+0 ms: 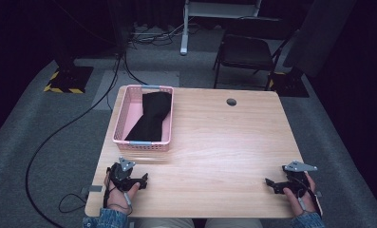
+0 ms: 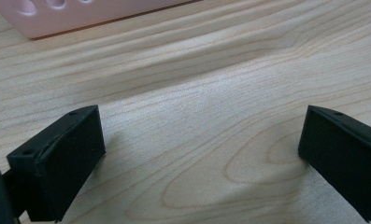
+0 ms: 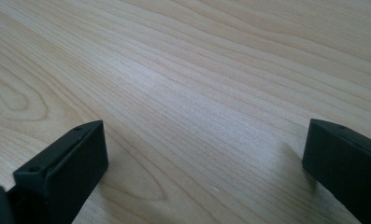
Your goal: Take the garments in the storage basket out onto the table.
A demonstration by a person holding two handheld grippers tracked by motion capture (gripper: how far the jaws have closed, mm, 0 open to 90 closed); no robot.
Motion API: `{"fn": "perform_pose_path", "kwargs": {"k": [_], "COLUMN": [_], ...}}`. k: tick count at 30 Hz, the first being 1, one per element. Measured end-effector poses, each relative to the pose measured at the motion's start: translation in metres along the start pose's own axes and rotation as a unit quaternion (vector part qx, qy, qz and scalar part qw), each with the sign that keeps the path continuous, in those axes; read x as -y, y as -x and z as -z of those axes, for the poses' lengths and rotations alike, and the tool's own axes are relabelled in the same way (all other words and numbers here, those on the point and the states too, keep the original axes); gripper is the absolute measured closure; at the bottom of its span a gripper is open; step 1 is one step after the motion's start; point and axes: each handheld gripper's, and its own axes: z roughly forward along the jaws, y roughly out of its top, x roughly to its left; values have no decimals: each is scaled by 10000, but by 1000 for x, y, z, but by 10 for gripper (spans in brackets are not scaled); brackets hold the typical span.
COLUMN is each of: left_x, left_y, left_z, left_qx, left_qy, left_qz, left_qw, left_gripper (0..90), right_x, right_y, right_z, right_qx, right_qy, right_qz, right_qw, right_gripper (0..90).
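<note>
A pink plastic basket [image 1: 121, 117] stands on the left part of the wooden table [image 1: 214, 142], with a folded black cloth [image 1: 152, 116] lying in it. My left gripper [image 1: 141, 180] rests on the table near the front left corner, just in front of the basket, jaws wide apart with nothing between them. In the left gripper view the left gripper [image 2: 199, 140] frames bare wood, and the basket's wall [image 2: 71, 14] shows at the top. My right gripper [image 1: 271, 184] rests near the front right corner, open and empty; in its own view the right gripper [image 3: 204, 149] frames bare wood.
A round cable hole [image 1: 231, 101] sits near the table's far edge. A black folding chair [image 1: 245, 52] stands behind the table. Cables [image 1: 81, 114] run over the grey floor at the left. Dark stands flank the back.
</note>
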Motion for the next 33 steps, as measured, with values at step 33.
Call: {"fn": "perform_pose_path", "kwargs": {"k": [33], "left_x": [-17], "left_y": [6], "left_z": [22], "left_qx": [76], "left_qy": [721], "left_qz": [9], "left_qw": [9974], "left_gripper": [38], "right_x": [0], "right_y": [0], "right_z": [0], "right_qx": [20], "right_qy": [-1], "right_qz": [-17], "right_qw": [10000], "right_gripper": [0]}}
